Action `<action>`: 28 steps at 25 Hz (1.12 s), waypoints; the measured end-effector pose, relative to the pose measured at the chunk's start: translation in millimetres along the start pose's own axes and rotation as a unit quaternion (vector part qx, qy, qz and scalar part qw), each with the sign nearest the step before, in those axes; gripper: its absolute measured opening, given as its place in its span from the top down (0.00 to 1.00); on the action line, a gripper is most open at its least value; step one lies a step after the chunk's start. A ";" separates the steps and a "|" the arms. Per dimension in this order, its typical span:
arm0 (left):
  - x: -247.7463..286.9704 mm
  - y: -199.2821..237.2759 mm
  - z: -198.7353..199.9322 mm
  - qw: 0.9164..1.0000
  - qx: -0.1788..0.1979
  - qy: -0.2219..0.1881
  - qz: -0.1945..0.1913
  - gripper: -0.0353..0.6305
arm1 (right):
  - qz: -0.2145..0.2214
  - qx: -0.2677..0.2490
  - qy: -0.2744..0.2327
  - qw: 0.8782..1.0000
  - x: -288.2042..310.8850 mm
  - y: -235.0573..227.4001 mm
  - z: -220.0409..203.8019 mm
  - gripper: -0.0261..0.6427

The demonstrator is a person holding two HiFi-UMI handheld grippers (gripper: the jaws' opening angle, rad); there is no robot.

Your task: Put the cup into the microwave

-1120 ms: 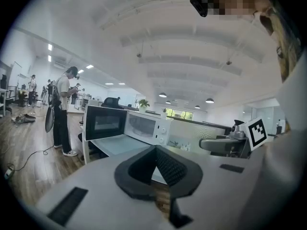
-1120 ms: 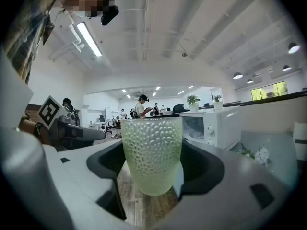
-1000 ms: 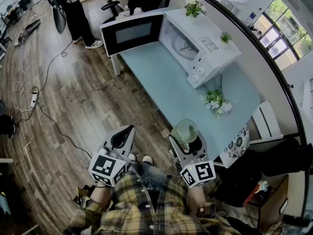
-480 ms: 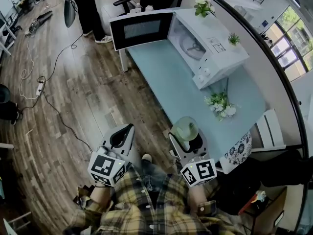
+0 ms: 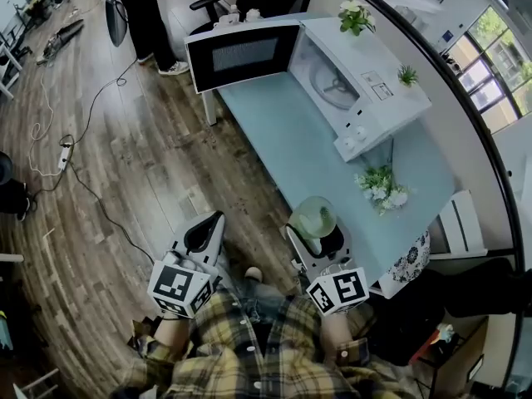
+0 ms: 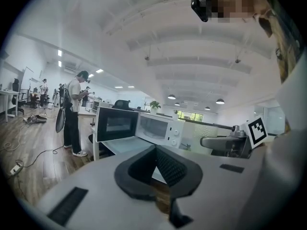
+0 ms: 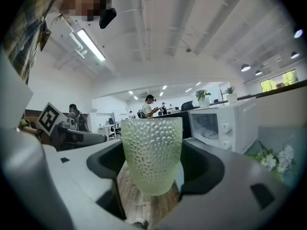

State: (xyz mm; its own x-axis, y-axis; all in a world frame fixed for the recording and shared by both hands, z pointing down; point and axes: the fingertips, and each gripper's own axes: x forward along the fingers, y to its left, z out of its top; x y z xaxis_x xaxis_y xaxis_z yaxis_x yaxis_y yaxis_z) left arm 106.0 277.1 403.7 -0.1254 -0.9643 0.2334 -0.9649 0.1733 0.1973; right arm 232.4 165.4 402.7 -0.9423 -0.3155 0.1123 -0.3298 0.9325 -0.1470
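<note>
A pale green dimpled glass cup (image 7: 152, 150) stands upright between the black jaws of my right gripper (image 5: 317, 233), which is shut on it. In the head view the cup (image 5: 313, 218) hangs over the near end of the light blue table (image 5: 291, 144). The white microwave (image 5: 357, 81) sits at the table's far end, its door (image 5: 243, 54) swung wide open to the left and the turntable showing inside. My left gripper (image 5: 212, 223) is held over the wooden floor, left of the table, jaws shut with nothing in them; its black pads (image 6: 168, 164) meet.
A bunch of white flowers (image 5: 380, 186) lies on the table between the cup and the microwave. Two small potted plants (image 5: 356, 15) stand on the microwave's top. A person (image 5: 137, 15) stands beyond the door. Cables (image 5: 79, 177) trail on the floor at left.
The view has shifted: microwave and table sit further right in the frame. Both grippers hold about the same place, the cup still in the right one.
</note>
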 end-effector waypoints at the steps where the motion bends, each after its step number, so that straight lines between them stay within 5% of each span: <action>1: 4.9 8.7 3.4 1.000 0.000 0.000 -0.003 0.96 | -0.002 0.001 0.000 1.000 9.0 1.3 0.4 0.42; 15: 73.8 144.8 49.6 0.998 0.006 0.017 -0.059 0.96 | -0.049 -0.001 -0.002 0.999 159.3 14.4 22.9 0.42; 28: 91.9 215.9 68.8 0.996 0.016 0.018 -0.091 0.96 | -0.108 -0.003 -0.012 0.994 219.1 16.3 26.2 0.42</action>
State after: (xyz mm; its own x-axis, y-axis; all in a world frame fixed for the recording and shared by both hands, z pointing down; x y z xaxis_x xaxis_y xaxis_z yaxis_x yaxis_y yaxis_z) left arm -129.7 212.1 402.3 0.0605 -0.9710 0.2312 -0.9779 -0.0112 0.2089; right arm 19.0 106.9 399.2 -0.8510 -0.5118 0.1178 -0.5236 0.8441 -0.1156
